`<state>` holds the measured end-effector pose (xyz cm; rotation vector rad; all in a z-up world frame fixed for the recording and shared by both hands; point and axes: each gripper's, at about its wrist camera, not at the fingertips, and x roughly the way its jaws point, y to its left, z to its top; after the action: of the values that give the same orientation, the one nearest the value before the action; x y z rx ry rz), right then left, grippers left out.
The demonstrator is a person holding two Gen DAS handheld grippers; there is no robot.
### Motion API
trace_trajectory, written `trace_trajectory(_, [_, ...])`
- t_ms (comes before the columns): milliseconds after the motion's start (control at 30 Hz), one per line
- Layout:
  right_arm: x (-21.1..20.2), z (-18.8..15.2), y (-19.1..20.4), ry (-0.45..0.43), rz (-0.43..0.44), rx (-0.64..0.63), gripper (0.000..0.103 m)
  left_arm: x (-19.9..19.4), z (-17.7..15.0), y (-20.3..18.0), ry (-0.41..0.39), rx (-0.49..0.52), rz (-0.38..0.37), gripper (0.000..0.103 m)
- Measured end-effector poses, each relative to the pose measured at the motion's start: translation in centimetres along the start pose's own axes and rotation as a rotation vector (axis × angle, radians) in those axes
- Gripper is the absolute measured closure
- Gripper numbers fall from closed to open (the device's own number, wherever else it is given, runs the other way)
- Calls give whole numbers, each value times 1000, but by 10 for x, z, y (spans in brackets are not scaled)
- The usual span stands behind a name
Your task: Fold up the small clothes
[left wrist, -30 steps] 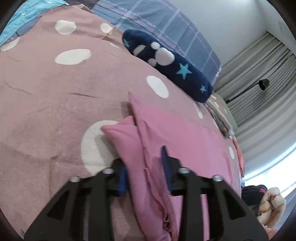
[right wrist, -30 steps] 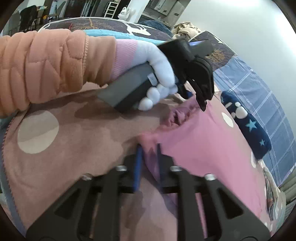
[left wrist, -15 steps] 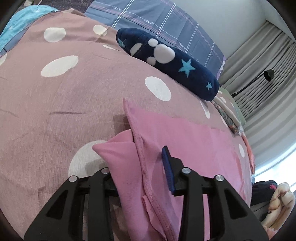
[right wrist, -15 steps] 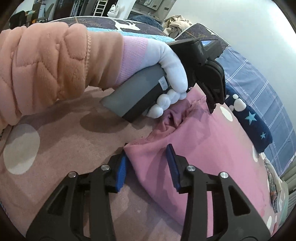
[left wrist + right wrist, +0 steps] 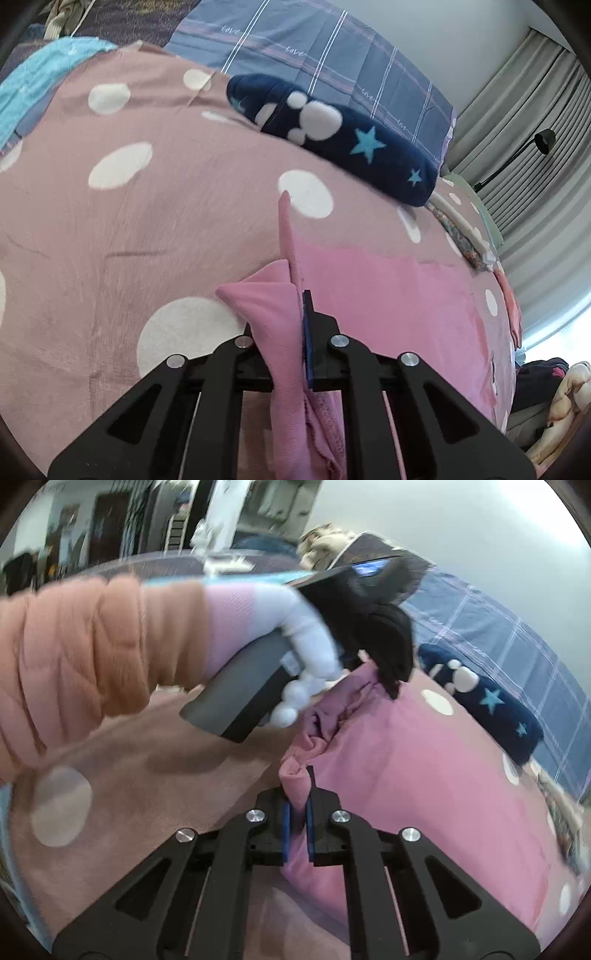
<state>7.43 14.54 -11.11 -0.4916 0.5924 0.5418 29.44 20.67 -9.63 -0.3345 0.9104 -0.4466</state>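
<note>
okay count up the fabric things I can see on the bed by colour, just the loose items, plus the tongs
Pink garment: 1
Navy plush with stars: 1
Tongs: 2, the left tongs and the right tongs, each shut on the pink garment
Total: 4
The folded pile at the far edge of the polka-dot bedspread is too small to count.

The left gripper has its left finger buried behind the pink garment. In the right wrist view, the sleeve and room behind blur, and the garment's far corner hides under the hand.
</note>
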Motion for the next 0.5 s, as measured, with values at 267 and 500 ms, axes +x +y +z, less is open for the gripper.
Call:
trace_trajectory(267, [-46, -17, -74, -78, 37, 236, 98, 0, 21, -76, -18, 74, 28, 93])
trace_trajectory(500, [-80, -50, -132, -121, 44, 384, 98, 35, 25, -170, 26, 163, 73, 93])
